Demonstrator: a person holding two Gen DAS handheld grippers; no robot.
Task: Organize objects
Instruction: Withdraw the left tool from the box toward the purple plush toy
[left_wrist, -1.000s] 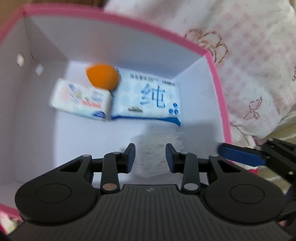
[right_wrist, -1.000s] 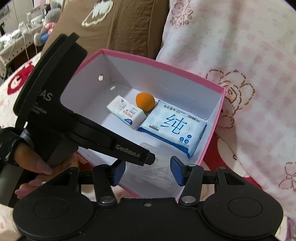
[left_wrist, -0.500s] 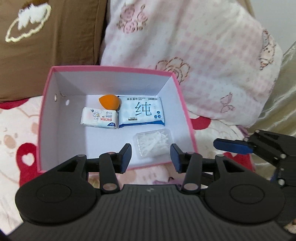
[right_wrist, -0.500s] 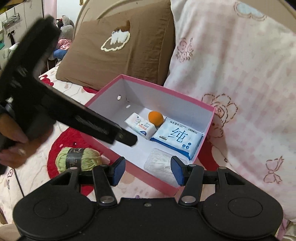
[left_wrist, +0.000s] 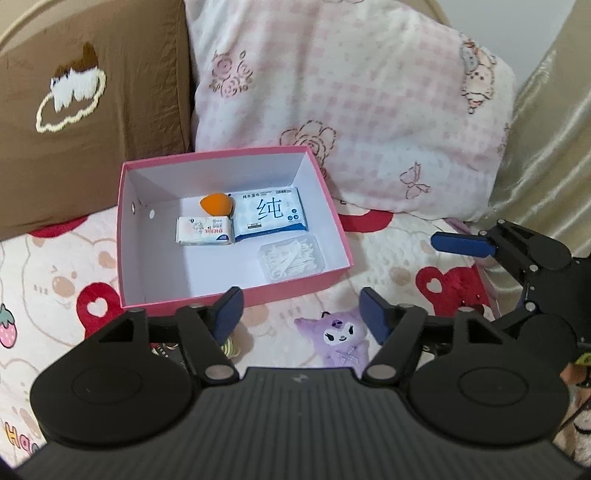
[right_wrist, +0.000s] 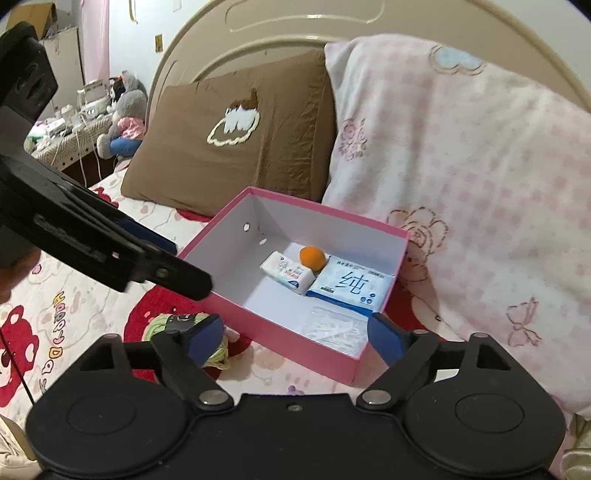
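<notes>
Your pink box (left_wrist: 236, 295) already holds a wipes pack (left_wrist: 271, 214), tissue packet (left_wrist: 205, 230), orange sponge (left_wrist: 216, 204) and cotton swabs (left_wrist: 293, 256). Near it, purple plush (left_wrist: 338, 338) and yarn (right_wrist: 177, 323) remain. Left gripper (left_wrist: 301, 317) and right gripper (right_wrist: 295, 338), just opening, are spread empty.

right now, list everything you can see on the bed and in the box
box: 1, pink outside, white inside, on the bedspread before the pillows
wipes pack: 1, blue and white, far right in box
tissue pack: 1, white, left of the wipes
sponge: 1, orange, behind the tissue pack
swab case: 1, clear, near right corner of box
plush: 1, purple, on bedspread in front of box
yarn: 1, pale green, on bedspread left of box
pillows: 2, brown and pink check, behind box
left hand-held gripper: black, blue pads, open, empty
right hand-held gripper: same, open, empty
</notes>
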